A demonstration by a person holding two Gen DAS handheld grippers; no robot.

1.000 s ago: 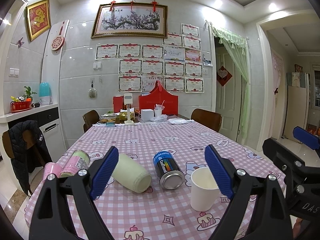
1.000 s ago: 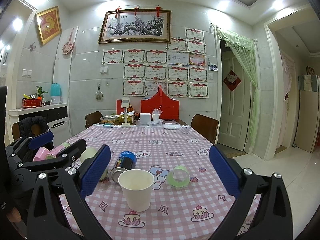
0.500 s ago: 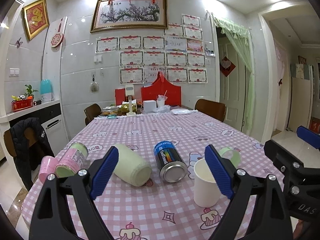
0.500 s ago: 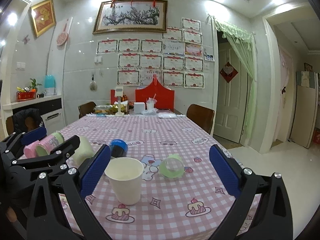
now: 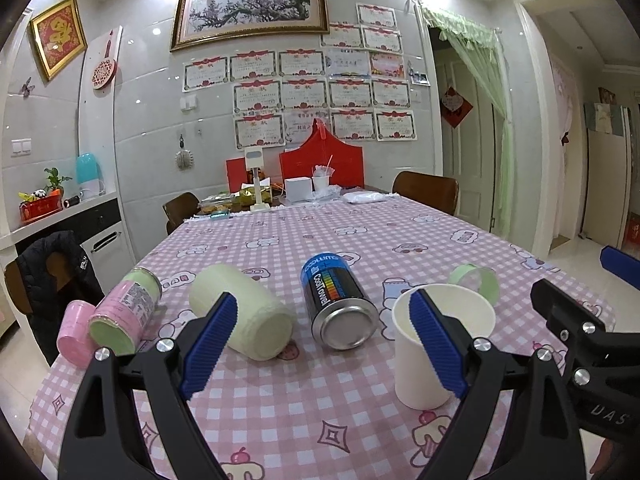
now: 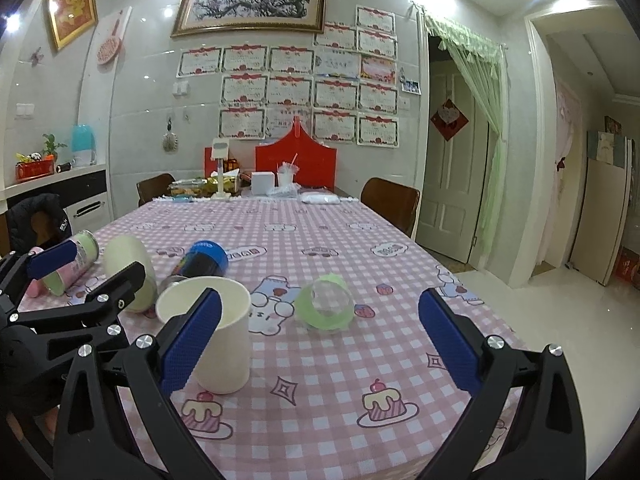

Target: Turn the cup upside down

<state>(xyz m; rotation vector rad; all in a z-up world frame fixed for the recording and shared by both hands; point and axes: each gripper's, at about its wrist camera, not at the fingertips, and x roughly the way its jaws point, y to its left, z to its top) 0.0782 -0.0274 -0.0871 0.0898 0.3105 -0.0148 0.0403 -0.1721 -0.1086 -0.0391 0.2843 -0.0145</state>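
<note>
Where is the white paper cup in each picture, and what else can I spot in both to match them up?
Left wrist view: the cup stands upright at lower right, partly behind the right blue pad of the left tongs.
Right wrist view: the cup stands at lower left, partly behind the left pad of the right tongs.
Shared landmark: the green tape roll, lying just beyond the cup.

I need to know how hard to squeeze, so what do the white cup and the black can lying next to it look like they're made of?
White cup: probably paper, matte, with a thin rolled rim and no gloss; likely crushes easily.
Black can: metal, judging by its shiny silver end with a pressed seam; the body carries a glossy printed label and a blue cap.
</note>
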